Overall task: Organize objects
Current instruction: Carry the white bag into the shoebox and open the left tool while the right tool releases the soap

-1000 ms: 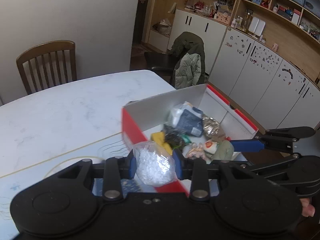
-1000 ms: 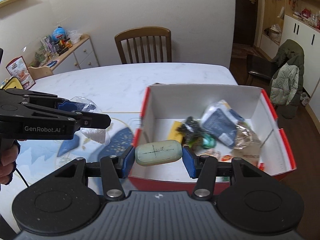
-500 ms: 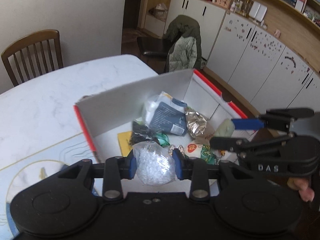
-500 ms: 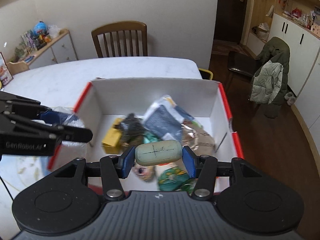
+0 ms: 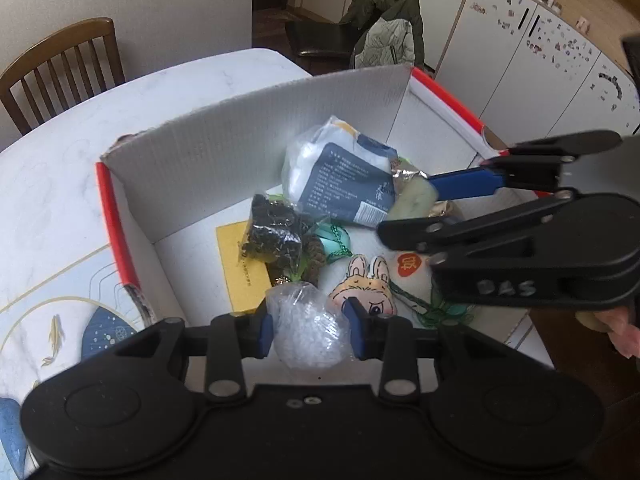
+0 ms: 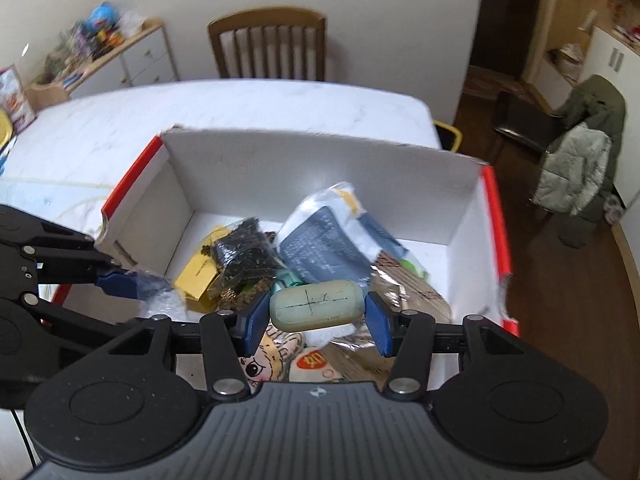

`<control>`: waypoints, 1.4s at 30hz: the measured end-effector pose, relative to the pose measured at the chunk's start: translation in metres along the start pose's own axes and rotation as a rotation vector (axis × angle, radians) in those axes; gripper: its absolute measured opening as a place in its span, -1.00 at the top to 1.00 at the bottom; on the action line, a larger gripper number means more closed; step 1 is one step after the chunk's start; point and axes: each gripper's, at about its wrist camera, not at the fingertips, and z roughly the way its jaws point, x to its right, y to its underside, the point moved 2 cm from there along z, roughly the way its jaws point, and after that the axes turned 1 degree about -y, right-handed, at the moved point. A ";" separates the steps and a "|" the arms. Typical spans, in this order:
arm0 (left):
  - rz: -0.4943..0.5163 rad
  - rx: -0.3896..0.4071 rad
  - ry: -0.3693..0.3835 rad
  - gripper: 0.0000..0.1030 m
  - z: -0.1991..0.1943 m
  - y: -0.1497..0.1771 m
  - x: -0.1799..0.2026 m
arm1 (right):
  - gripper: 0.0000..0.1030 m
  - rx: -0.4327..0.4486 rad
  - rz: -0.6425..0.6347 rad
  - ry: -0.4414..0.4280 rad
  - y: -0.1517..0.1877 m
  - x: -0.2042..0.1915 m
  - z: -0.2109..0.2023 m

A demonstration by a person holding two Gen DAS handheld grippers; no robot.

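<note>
Nearest, left gripper point(image 5: 308, 330) clamped on a crinkled clear plastic bag of white granules point(image 5: 306, 330), hanging over the near edge of the red-rimmed white cardboard box point(image 5: 256, 140). Likely light, soft and shifting; film slick, so best held across its bulging middle, as now, rather than by a loose corner.

Right gripper point(image 6: 316, 318) closed endwise on a pale green oblong bar point(image 6: 318, 306) with crossed pen lines, poised above the near right part of the box. Apparently stiff and smooth; could slip out lengthwise if squeezed unevenly.

Below, on the box floor: a flat rabbit-face packet point(image 5: 368, 286) by the near edge, a yellow card point(image 5: 240, 268) toward the left wall, a dark bag of dried bits point(image 5: 276, 232) in the middle, a white and navy pouch point(image 5: 340, 184) toward the far wall, crinkled foil point(image 5: 406, 170) beside it.

Beyond, white marble table point(image 5: 140, 100) and wooden chair point(image 5: 64, 64).

Both loads seemingly ready for release into the box.
</note>
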 end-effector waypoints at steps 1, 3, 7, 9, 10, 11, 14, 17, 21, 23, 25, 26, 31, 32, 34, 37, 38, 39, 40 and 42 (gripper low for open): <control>-0.003 -0.007 -0.001 0.33 0.002 0.000 0.000 | 0.00 -0.012 -0.006 0.003 -0.001 -0.001 0.005; -0.015 -0.021 0.000 0.33 0.007 0.000 0.001 | 0.00 -0.036 -0.013 0.003 -0.002 -0.002 0.013; -0.014 -0.040 -0.013 0.33 0.016 -0.001 0.004 | 0.00 -0.076 -0.008 0.001 -0.001 0.000 0.027; -0.020 -0.052 -0.018 0.33 0.020 -0.002 0.005 | 0.00 -0.087 -0.006 0.004 0.000 0.002 0.030; -0.023 -0.057 -0.020 0.33 0.022 -0.002 0.005 | 0.00 -0.091 -0.004 0.003 0.000 0.003 0.031; -0.023 -0.062 -0.021 0.33 0.024 -0.002 0.005 | 0.00 -0.094 -0.001 0.000 0.000 0.004 0.032; -0.019 -0.076 -0.025 0.33 0.027 -0.001 0.006 | 0.00 -0.100 -0.007 -0.011 0.001 0.003 0.034; -0.021 -0.092 -0.030 0.33 0.031 -0.001 0.007 | 0.00 -0.110 -0.018 -0.012 0.000 0.002 0.036; -0.019 -0.116 -0.033 0.32 0.037 0.000 0.008 | 0.00 -0.121 -0.011 -0.016 -0.001 0.003 0.037; -0.019 -0.125 -0.035 0.31 0.039 0.000 0.008 | 0.00 -0.120 -0.015 -0.018 -0.001 0.002 0.036; -0.018 -0.135 -0.037 0.30 0.040 0.001 0.008 | 0.00 -0.119 -0.015 -0.018 -0.001 0.002 0.036; -0.018 -0.139 -0.037 0.28 0.041 0.001 0.009 | 0.00 -0.120 -0.013 -0.020 -0.001 0.002 0.036; -0.013 -0.158 -0.044 0.24 0.043 0.001 0.009 | 0.01 -0.116 -0.006 -0.023 0.000 0.002 0.034; -0.014 -0.158 -0.043 0.20 0.043 0.002 0.009 | 0.00 -0.111 -0.006 -0.025 0.001 0.002 0.033; -0.019 -0.156 -0.035 0.07 0.042 0.003 0.010 | -0.04 -0.105 -0.004 -0.032 0.001 0.002 0.031; -0.026 -0.143 -0.039 -0.01 0.039 0.003 0.011 | -0.05 -0.098 -0.003 -0.028 0.002 0.002 0.027; -0.029 -0.137 -0.040 -0.02 0.037 0.003 0.011 | -0.05 -0.095 -0.002 -0.028 0.002 0.002 0.026; -0.033 -0.131 -0.039 -0.04 0.036 0.003 0.010 | -0.05 -0.092 0.001 -0.031 0.002 0.002 0.024; -0.035 -0.125 -0.039 -0.04 0.034 0.003 0.011 | -0.05 -0.087 0.006 -0.036 0.001 0.002 0.022; -0.037 -0.107 -0.038 -0.13 0.029 0.004 0.011 | -0.06 -0.076 0.018 -0.046 0.001 0.003 0.016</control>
